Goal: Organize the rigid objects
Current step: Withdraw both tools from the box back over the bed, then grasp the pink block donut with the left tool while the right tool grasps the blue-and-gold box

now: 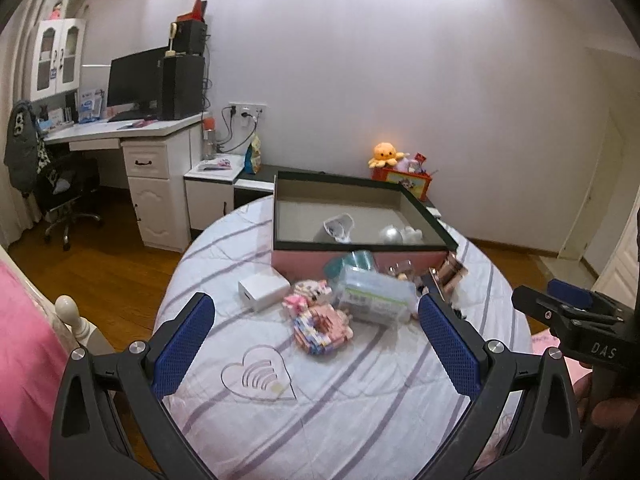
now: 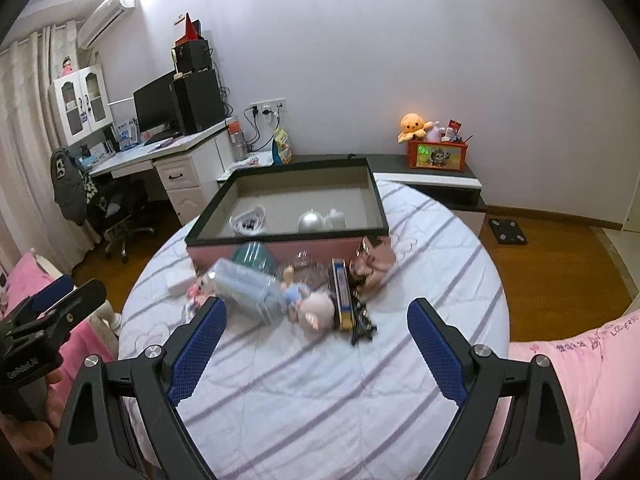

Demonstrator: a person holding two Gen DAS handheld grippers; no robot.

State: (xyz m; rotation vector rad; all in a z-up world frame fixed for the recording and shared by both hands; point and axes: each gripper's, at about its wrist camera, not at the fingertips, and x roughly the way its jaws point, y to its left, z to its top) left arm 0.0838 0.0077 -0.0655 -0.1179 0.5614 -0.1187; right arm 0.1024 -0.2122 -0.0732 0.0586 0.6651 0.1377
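Note:
A pink box with a dark rim (image 1: pixel 360 245) (image 2: pixel 280 236) stands open on the striped bedspread; a silver ball (image 1: pixel 390 234) (image 2: pixel 311 221) and a clear packet (image 1: pixel 339 226) lie inside. A pile lies in front of it: a clear plastic case (image 1: pixel 374 294) (image 2: pixel 248 286), a pink brick toy (image 1: pixel 320 326), a white block (image 1: pixel 263 290), a pig figure (image 2: pixel 318 308), a blue-yellow box (image 2: pixel 343 294). A clear heart (image 1: pixel 258 374) lies nearest. My left gripper (image 1: pixel 316 344) is open and empty above the brick toy. My right gripper (image 2: pixel 318 356) is open and empty, short of the pig.
A white desk with a monitor (image 1: pixel 136 80) and an office chair (image 1: pixel 68 196) stand at the left. A low cabinet holds a red toy crate (image 2: pixel 436 154) with an orange plush. Pink bedding (image 2: pixel 580 360) lies at the right; wooden floor surrounds the bed.

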